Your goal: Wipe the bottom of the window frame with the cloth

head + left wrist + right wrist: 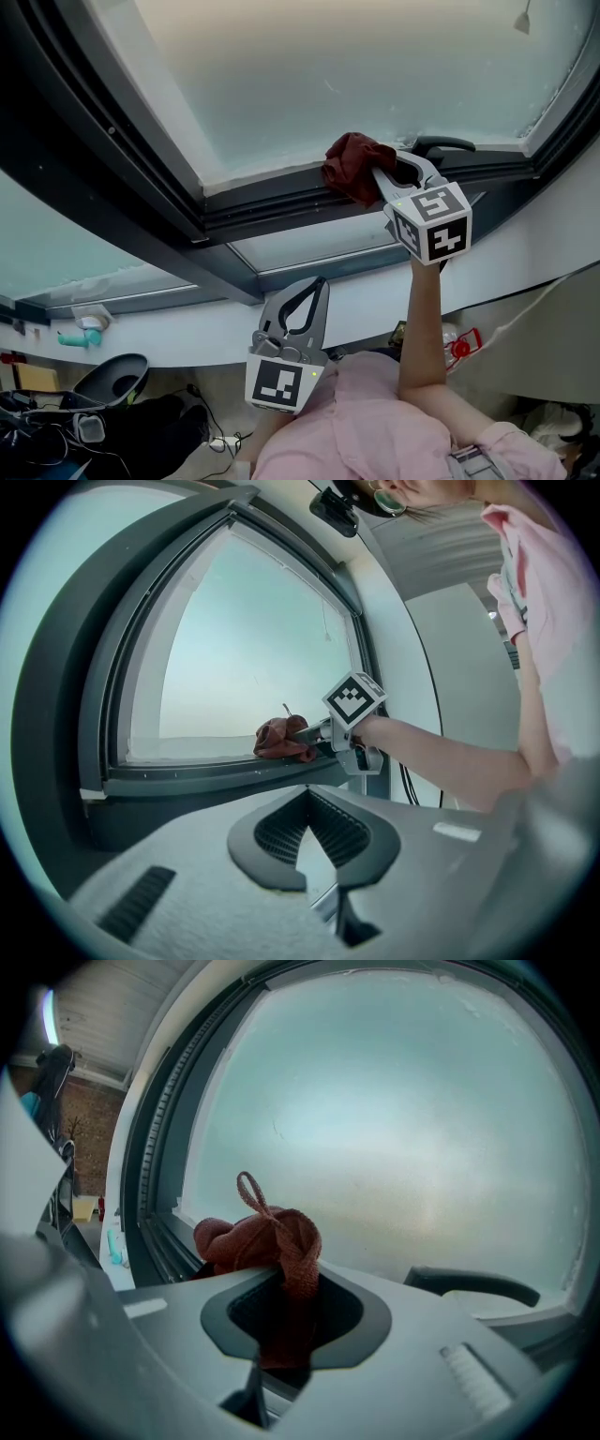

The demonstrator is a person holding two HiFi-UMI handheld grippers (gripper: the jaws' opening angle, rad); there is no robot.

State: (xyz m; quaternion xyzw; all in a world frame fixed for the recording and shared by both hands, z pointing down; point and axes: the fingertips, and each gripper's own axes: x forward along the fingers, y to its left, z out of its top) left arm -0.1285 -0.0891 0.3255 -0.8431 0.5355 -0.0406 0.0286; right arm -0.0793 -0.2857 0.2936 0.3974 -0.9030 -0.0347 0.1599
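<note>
The right gripper [378, 176] squeezes the red cloth [352, 161] on the window frame [272, 200] bottom. The left gripper [320, 282] is clenched, empty. Lots seems left to wipe.

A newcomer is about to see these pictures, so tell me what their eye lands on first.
The dark red cloth stands out. It is bunched in the shut right gripper and pressed on the bottom of the dark window frame, below the frosted pane. The left gripper hangs lower down, near the person's pink shirt, its jaws together on nothing.
</note>
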